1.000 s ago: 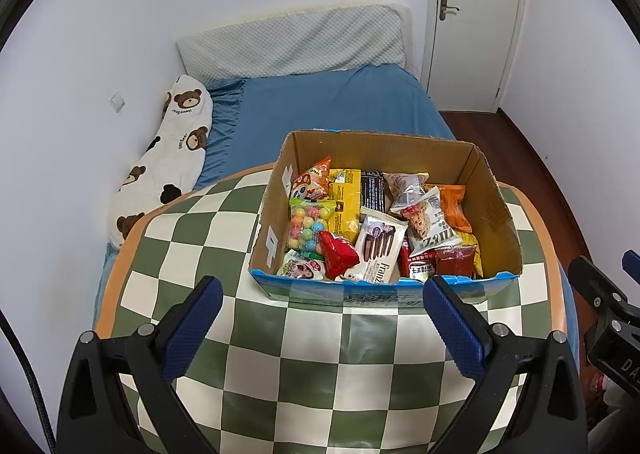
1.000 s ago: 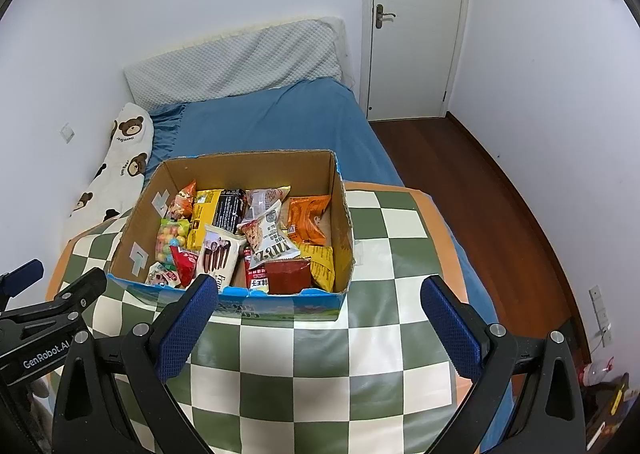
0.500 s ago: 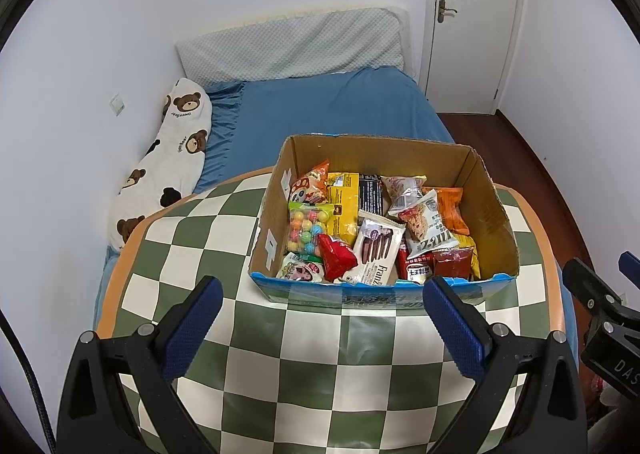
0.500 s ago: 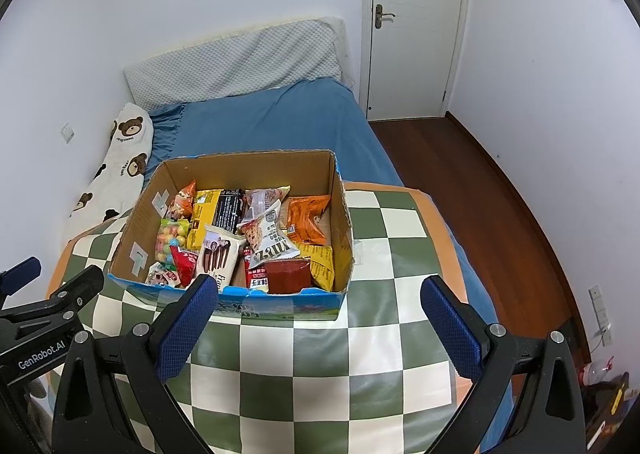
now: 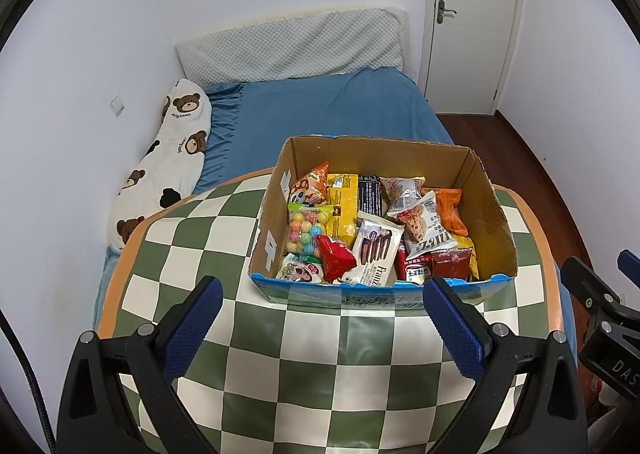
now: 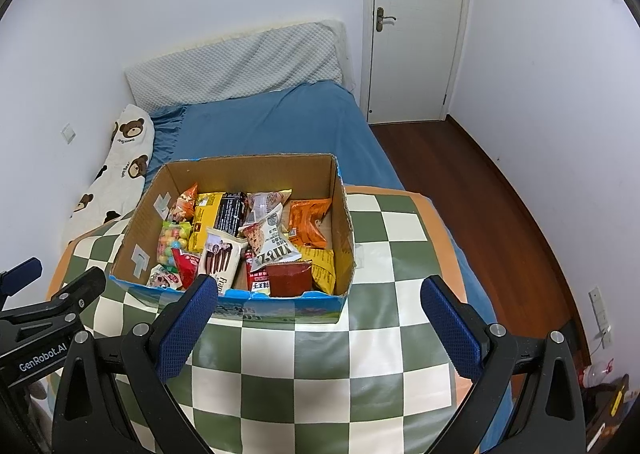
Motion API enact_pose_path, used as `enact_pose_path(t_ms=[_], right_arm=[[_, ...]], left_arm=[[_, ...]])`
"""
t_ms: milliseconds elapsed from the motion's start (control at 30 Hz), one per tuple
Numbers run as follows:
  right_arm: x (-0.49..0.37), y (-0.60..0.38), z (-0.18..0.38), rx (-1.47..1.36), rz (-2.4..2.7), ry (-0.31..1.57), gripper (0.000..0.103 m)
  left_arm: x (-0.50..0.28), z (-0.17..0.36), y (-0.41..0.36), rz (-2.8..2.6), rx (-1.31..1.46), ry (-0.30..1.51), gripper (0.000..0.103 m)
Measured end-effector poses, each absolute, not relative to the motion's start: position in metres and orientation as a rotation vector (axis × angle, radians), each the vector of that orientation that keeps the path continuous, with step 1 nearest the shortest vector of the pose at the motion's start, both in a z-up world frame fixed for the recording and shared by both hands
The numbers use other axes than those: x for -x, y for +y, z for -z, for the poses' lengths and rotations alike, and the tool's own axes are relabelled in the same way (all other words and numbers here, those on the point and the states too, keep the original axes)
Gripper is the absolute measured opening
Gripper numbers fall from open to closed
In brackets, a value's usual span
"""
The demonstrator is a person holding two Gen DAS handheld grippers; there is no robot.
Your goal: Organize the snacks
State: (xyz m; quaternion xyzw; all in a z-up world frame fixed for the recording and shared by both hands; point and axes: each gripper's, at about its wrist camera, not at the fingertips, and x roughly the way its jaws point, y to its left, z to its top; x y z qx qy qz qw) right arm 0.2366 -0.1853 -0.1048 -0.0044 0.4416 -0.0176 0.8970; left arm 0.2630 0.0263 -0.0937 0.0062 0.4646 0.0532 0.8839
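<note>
A cardboard box (image 5: 492, 214) (image 6: 344, 230) full of several snack packets stands on a green-and-white checkered table (image 5: 224, 246) (image 6: 392, 254). Among them are a candy-ball bag (image 5: 306, 230), a white Franzzi wafer pack (image 5: 374, 254) (image 6: 220, 258), a red packet (image 5: 334, 258) and an orange bag (image 5: 450, 206) (image 6: 310, 220). My left gripper (image 5: 322, 326) is open and empty, just in front of the box's near wall. My right gripper (image 6: 318, 322) is open and empty, in front of the box's near right corner.
A blue bed (image 5: 328, 110) with a grey pillow (image 5: 292, 46) and a bear-print bolster (image 5: 168, 158) lies behind the table. A white door (image 6: 416, 26) and wooden floor (image 6: 460, 174) are at the right. The table's orange edge (image 6: 440, 222) runs close to the box.
The left view has shifted slightly, with the box a little further left in frame. The right gripper has barely moved. Both stay open and empty.
</note>
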Motion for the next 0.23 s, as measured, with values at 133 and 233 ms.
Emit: enact_pose_path(t_ms=[133, 233], right_arm=[[-0.2361, -0.1861, 0.1055, 0.012, 0.038, 0.916, 0.103], [-0.2362, -0.1862, 0.1056, 0.013, 0.038, 0.915, 0.103]], left_arm=[[-0.2633, 0.093, 0.0257, -0.11, -0.012, 0.968, 0.103], [-0.2635, 0.0928, 0.0252, -0.107, -0.011, 0.966, 0.103]])
